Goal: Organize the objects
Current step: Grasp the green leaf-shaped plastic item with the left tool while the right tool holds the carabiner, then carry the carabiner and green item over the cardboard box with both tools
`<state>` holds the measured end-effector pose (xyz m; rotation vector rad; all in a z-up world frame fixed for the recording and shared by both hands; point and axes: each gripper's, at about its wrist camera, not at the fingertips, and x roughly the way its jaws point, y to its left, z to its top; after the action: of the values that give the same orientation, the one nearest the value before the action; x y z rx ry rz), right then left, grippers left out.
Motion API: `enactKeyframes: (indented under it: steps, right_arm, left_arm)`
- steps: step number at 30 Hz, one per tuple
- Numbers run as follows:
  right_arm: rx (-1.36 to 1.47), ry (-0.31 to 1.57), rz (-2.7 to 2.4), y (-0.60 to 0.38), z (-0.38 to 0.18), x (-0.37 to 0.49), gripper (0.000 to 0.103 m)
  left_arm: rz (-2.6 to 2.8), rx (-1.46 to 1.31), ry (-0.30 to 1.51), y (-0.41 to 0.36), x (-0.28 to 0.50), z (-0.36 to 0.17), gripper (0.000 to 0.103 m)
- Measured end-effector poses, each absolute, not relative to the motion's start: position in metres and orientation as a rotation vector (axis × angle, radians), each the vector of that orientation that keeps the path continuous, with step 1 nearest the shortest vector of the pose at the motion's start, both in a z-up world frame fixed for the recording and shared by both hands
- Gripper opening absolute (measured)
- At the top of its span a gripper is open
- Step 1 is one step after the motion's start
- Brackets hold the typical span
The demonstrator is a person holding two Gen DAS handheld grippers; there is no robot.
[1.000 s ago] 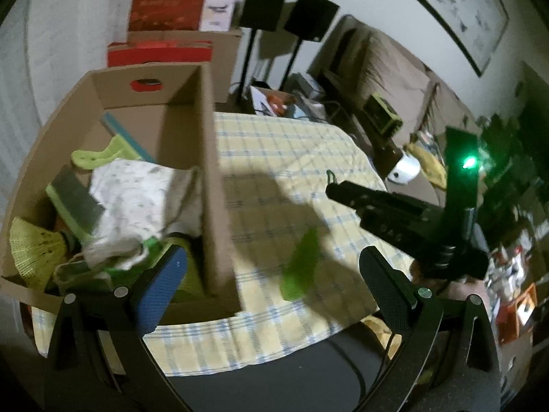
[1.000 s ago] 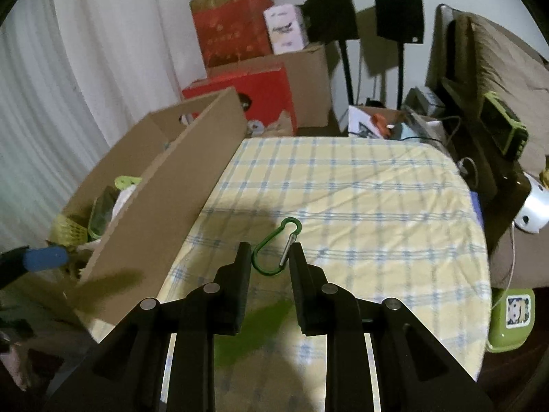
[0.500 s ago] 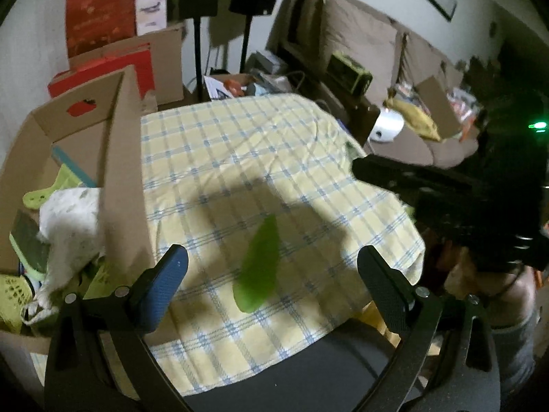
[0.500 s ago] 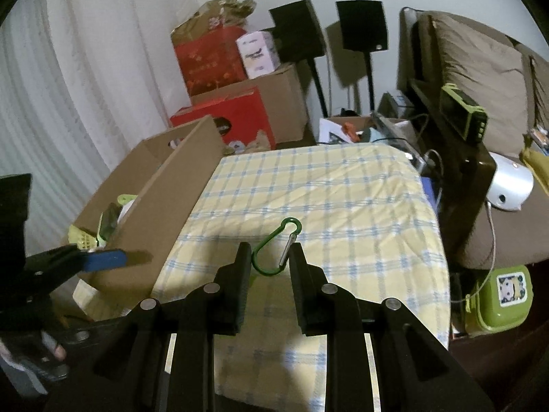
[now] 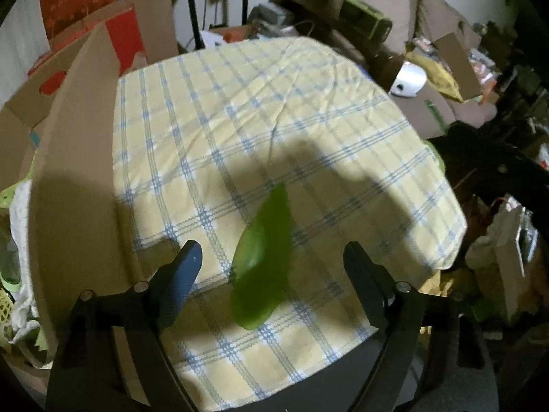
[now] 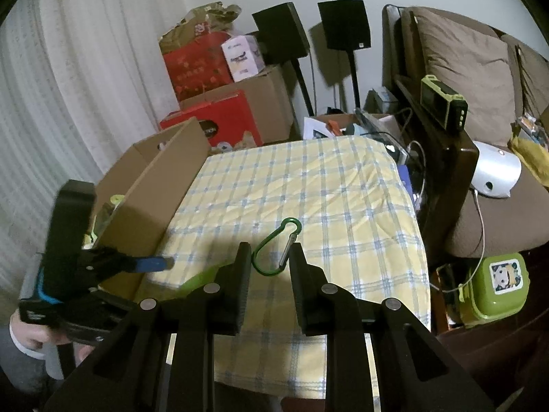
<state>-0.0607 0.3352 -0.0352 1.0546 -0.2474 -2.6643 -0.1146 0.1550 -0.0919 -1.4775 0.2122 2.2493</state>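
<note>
In your left wrist view, the left gripper [image 5: 271,261] points steeply down at the checked tablecloth [image 5: 274,103]. Its jaws stand apart and have just been closing; a blurred green object [image 5: 262,267] lies between them, but the pads do not press on it, so nothing is grasped. What that green thing is, the blur hides. The cardboard box [image 5: 75,158] stands just left of it, its near wall tall beside your blue-padded finger. White cloth and yellow-green items show inside the box, so by my reading part of the sorting is done.

In your right wrist view, the right gripper [image 6: 271,261] is clenched on a green carabiner [image 6: 276,247], pinching its lower loop while the upper end sticks out ahead above the tablecloth [image 6: 326,189]. The cardboard box [image 6: 151,199] sits to the left of it, with your left gripper [image 6: 161,263] low beside the box's near corner.

Apart from that green object, the cloth looks bare of loose items. Judging from this, what remains is the carabiner's trip over to the box and the green piece under your left jaws.
</note>
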Motion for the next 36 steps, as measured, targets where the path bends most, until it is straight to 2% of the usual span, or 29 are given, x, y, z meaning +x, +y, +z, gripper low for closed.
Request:
enactKeyframes:
  steps: [12,14,16,17,18,30,36]
  right_arm:
    - [1.079,-0.24,-2.63,0.331,-0.046,-0.061,0.022]
    - [1.081,-0.237,-2.628,0.33,-0.046,-0.062,0.022]
    - [1.084,-0.234,-2.626,0.327,-0.047,-0.061,0.022]
    - [1.086,-0.232,-2.623,0.326,-0.048,-0.061,0.022]
    - [1.088,-0.229,-2.621,0.324,-0.048,-0.06,0.022]
    - [1.091,-0.212,-2.609,0.318,-0.048,-0.06,0.022]
    - [1.088,-0.207,-2.608,0.318,-0.048,-0.06,0.022]
  left_arm:
    - [2.262,-1.512,0.253,0.158,-0.123,-0.115,0.081]
    - [2.281,-1.491,0.276,0.158,-0.121,-0.114,0.074]
    - [2.303,-1.461,0.314,0.16,-0.12,-0.113,0.048]
    - [2.301,-1.449,0.309,0.16,-0.119,-0.112,0.042]
    - [2.305,-1.445,0.306,0.159,-0.119,-0.111,0.03]
    - [2.28,-1.455,0.252,0.156,-0.122,-0.109,0.03]
    - [2.283,-1.427,0.148,0.151,-0.12,-0.098,0.03]
